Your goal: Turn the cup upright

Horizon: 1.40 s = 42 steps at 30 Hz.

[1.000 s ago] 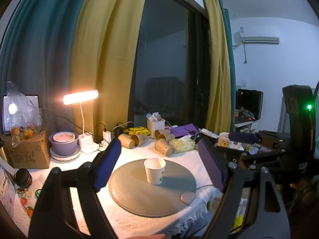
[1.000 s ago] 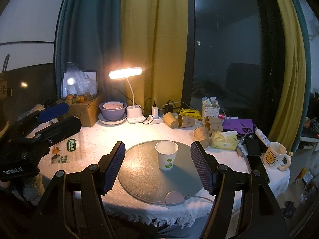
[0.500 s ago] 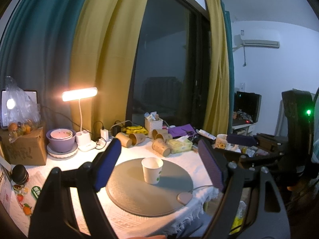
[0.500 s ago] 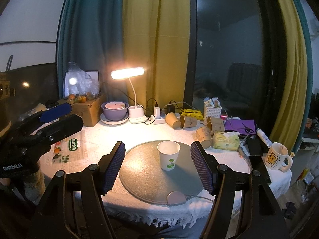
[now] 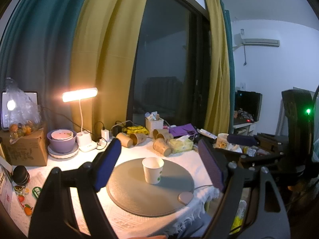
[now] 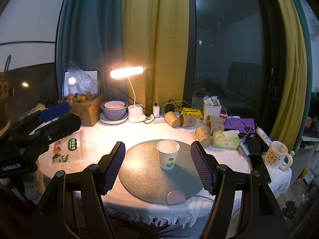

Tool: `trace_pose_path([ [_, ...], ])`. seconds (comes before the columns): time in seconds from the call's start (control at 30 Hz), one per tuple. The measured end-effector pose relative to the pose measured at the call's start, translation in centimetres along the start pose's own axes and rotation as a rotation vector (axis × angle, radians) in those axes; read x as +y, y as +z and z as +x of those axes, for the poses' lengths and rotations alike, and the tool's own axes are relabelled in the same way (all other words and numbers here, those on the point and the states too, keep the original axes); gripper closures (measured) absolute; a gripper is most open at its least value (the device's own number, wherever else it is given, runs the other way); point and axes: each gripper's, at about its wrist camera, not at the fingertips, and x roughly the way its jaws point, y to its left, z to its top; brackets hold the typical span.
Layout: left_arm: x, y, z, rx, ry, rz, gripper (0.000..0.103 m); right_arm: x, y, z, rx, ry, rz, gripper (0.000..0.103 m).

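Fingers [image 6: 114, 167] of both my grippers are gaping wide, framing the upright cup [image 6: 167, 157] at twelve o'clock, untouched, "GenRobot.AI" [image 6: 11, 167] showing on my left gripper [image 5: 159, 167].

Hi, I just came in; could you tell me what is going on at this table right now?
A person holds a hand-held gripper in each hand over a round table. The white paper cup stands upright, mouth up, on the grey round mat, so the flip looks done. The right hand-held gripper is open, its pads either side of the cup but clear of it. The left hand-held gripper is also open and holds nothing. Several brown paper cups lie on their sides further back.
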Motion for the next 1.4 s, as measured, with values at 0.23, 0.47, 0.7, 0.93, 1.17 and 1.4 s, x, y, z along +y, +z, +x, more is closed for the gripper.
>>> trace_pose_path([
  [0.23, 0.03, 0.03, 0.03, 0.0, -0.001, 0.001, 0.022, 0.0, -0.03, 0.01, 0.0, -0.001, 0.002, 0.032],
  [0.47, -0.05, -0.02, 0.15, 0.002, -0.002, 0.002, 0.022, -0.12, -0.27, -0.08, 0.001, -0.001, 0.004, 0.032],
  [0.7, -0.13, -0.02, 0.15, 0.004, -0.004, 0.003, 0.022, -0.16, -0.43, -0.07, 0.004, -0.003, 0.007, 0.032],
  [0.93, -0.23, -0.04, 0.1, 0.005, -0.005, 0.004, 0.022, -0.09, -0.63, -0.12, 0.007, -0.003, 0.01, 0.032],
  [1.17, -0.2, 0.0, 0.14, 0.004, -0.005, 0.003, 0.022, 0.05, -0.65, -0.16, 0.012, -0.001, 0.016, 0.032],
  [1.4, -0.16, 0.02, 0.15, 0.005, -0.005, 0.003, 0.022, 0.01, -0.65, -0.15, 0.013, -0.002, 0.016, 0.032],
])
